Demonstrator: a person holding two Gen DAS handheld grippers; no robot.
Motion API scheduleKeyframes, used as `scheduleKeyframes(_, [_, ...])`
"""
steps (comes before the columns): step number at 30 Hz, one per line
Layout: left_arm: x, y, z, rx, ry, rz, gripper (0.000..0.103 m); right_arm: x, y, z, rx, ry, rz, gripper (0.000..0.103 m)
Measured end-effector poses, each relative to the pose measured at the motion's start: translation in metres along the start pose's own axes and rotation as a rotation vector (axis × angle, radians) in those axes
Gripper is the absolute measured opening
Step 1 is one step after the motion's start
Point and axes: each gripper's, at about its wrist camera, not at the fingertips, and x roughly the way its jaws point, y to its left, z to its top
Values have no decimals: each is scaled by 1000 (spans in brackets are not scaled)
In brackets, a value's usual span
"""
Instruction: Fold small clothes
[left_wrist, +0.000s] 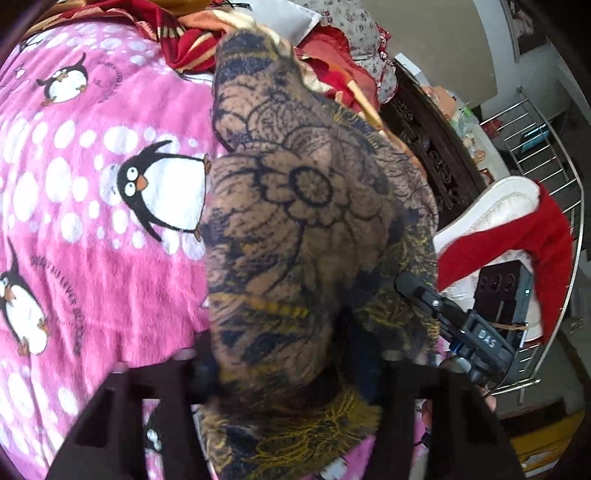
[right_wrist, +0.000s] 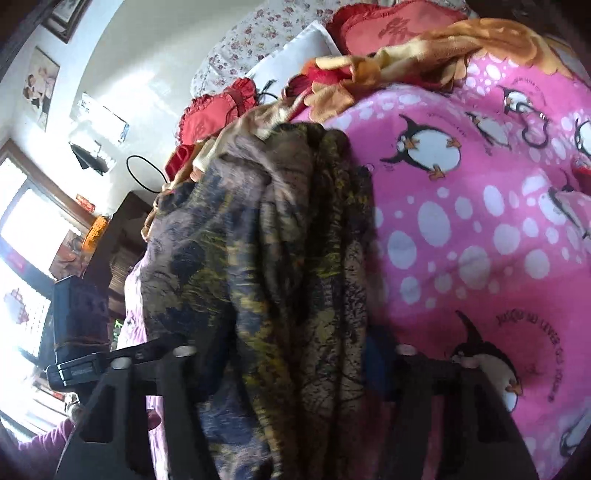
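While both tongs are raised over the bed, one patterned cloth hangs bunched between the fingers of each. The left gripper has the fabric gathered between its two dark fingers, and the right gripper shows the same cloth draped in long folds down through its gap; each seems to be pinching the fabric, though the cloth covers the fingertips, so the exact contact cannot be told. From the left wrist view, the right gripper appears just beside the cloth's right edge. One cloth is in play and two grippers. It is thin, brown and tan with dark blue floral outlines and yellow patches, crumpled and blurred. It hangs above a pink penguin blanket with white spots, near red cushions.
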Motion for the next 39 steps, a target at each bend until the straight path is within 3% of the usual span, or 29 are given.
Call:
scheduleKeyframes(3, [-27,-13,-2,63,-33,12,32,-15,12,2,27,10,53,30])
scheduleKeyframes(8, [-94,-24,-24,97,-68,-3,31,-46,67,-6,-9,8,134,29])
scheduleKeyframes(13, [-163,-7,-80,115,-65,34,32,-61,108,-45,-41,70,212,29])
scheduleKeyframes(16, [-169,13,-123,96,-20,109,32,-49,124,-87,-51,144,226,30])
scheduleKeyframes(19, [-145,33,-156,78,56,223,34,-15,126,-129,-86,255,132,36])
scheduleKeyframes(22, [-134,45,-173,71,69,299,50,6,124,-158,-153,354,0,40])
scheduleKeyframes(26, [-150,39,-175,63,27,318,66,-24,136,-147,-210,270,-53,41])
scheduleKeyframes(30, [-164,28,-167,95,-86,417,76,-50,160,-125,-297,158,-71,41])
scheduleKeyframes(34, [-141,25,-154,146,-101,518,77,-23,183,-114,-320,191,-32,40])
scheduleKeyframes(36, [-132,28,-157,178,-91,559,77,1,178,-111,-316,197,-91,36])
scheduleKeyframes(38, [-128,30,-159,179,-101,552,77,32,159,-102,-301,225,-212,32])
scheduleKeyframes(39, [-127,31,-158,171,-108,543,78,43,149,-99,-280,237,-243,24])
